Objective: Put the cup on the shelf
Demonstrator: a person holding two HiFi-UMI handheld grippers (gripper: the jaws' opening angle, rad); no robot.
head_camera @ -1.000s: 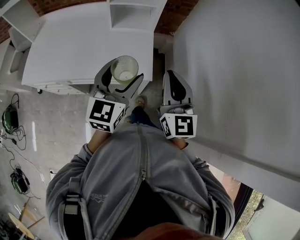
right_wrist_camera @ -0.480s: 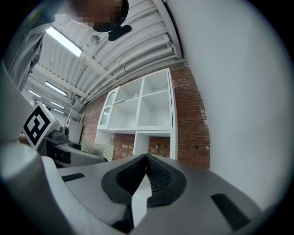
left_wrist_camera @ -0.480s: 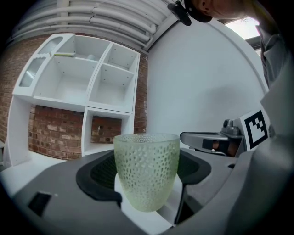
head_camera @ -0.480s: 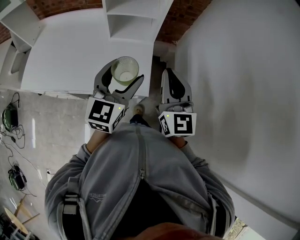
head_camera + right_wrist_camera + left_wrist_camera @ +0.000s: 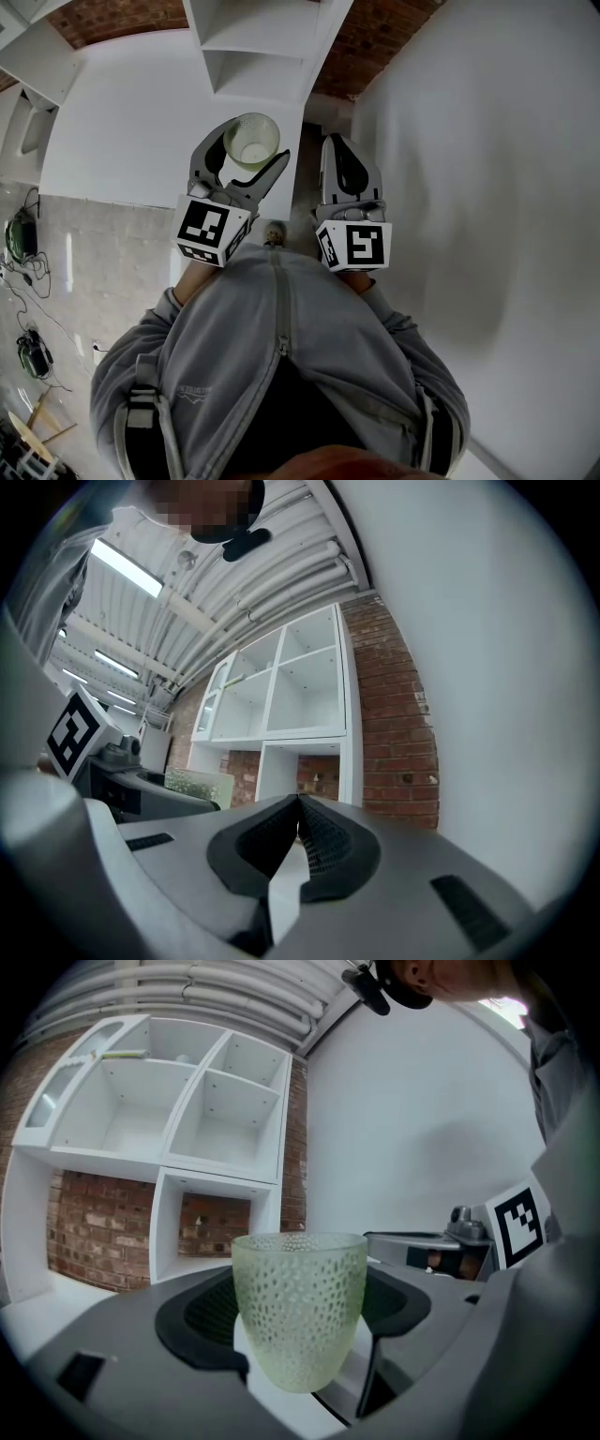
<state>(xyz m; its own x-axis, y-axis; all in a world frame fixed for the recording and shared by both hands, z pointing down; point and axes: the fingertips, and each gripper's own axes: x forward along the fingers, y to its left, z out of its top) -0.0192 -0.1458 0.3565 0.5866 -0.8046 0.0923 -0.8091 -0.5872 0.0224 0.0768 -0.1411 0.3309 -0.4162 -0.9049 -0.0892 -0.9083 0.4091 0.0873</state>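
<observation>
A pale green dimpled glass cup (image 5: pixel 250 140) (image 5: pixel 298 1309) stands upright between the jaws of my left gripper (image 5: pixel 246 148) (image 5: pixel 300 1321), which is shut on it. The white shelf unit (image 5: pixel 253 42) (image 5: pixel 173 1124) with several empty cubbies rises ahead against a brick wall. My right gripper (image 5: pixel 345 159) (image 5: pixel 298 810) hangs beside the left one, jaws shut with nothing between them. In the right gripper view the cup (image 5: pixel 199 786) shows at the left and the shelf unit (image 5: pixel 291 691) stands ahead.
A white table (image 5: pixel 159 112) lies under the shelf unit at the left. A large white wall (image 5: pixel 487 206) fills the right side. Cables and green gear (image 5: pixel 19 239) lie on the concrete floor at the far left. The person's grey jacket (image 5: pixel 281 366) fills the lower head view.
The shelf unit and white table have slid down and closer in the head view as the person walks toward them. Both grippers keep their pose, the cup still held.
</observation>
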